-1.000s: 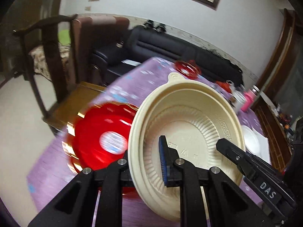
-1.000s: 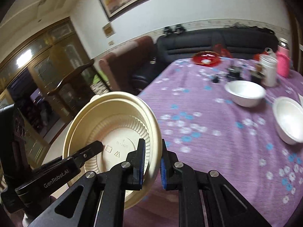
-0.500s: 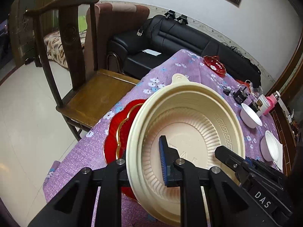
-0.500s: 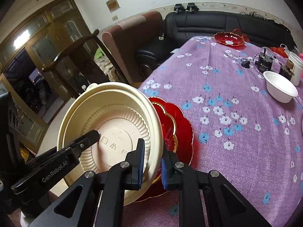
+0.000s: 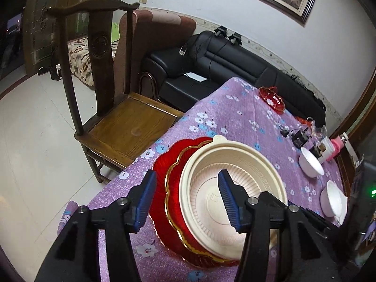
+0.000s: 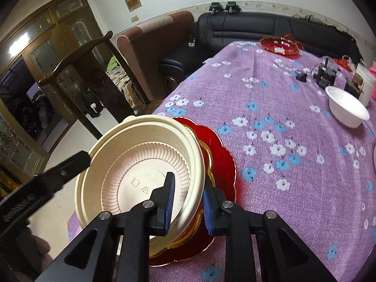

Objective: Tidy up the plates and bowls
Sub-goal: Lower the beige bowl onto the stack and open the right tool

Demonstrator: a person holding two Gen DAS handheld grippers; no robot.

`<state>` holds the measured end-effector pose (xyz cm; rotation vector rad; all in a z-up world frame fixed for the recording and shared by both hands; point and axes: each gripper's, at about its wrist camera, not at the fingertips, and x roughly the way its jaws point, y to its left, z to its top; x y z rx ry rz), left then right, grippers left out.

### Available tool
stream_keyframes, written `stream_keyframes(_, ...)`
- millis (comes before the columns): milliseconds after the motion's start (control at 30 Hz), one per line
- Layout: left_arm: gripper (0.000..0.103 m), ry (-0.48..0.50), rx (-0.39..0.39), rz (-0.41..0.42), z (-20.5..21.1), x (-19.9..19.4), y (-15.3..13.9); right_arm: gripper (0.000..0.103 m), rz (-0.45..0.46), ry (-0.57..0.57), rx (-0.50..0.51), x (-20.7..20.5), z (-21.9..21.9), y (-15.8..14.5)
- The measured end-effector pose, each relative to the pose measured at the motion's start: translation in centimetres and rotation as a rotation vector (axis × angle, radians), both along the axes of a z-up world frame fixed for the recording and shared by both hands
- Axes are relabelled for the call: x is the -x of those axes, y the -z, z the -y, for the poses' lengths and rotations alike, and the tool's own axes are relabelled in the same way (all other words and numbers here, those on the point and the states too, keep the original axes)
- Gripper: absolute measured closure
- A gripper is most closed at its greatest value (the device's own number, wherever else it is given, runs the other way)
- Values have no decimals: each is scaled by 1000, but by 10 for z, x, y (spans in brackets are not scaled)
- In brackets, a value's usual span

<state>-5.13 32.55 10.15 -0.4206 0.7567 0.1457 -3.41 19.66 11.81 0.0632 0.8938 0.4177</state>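
Note:
A large cream ribbed bowl rests on a red gold-rimmed plate at the near corner of the purple flowered table. My left gripper is open, its jaws straddling the bowl's left rim without touching. In the right wrist view my right gripper straddles the right rim of the bowl, with a gap at each pad, above the red plate. Two white bowls sit farther right; one also shows in the right wrist view.
A small red dish sits at the table's far end. Chargers, a white jar and a pink bottle crowd the far right. A wooden chair stands left of the table, a black sofa behind.
The cream bowl came down from a tilted hold onto the red plate. My left gripper opened wide and let it go; my right gripper's jaws widened slightly.

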Motion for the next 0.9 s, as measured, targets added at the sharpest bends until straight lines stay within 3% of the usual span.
stream_keyframes(33,49,2,4,11,0,4,-3,75,26,5,15,2,-1,-2)
stream_keyframes(100,36,5,5,40,1,14,-10,69,89,22,55,8,-3,-8)
stream_keyframes(167,33,-6,4,75,2,26,-18,57,150,38,83,15,-2,-15)
stream_keyframes(433,21,21,13,139,24,57,-40,38,289,68,88,46,26,-48)
stream_keyframes(600,16,84,-15,166,61,68,-48,37,327,109,108,65,58,-55)
stream_keyframes(700,16,131,-31,171,85,71,-51,30,335,151,92,73,85,-56)
stream_keyframes(900,15,210,-75,137,139,67,-48,26,356,235,99,82,138,-54)
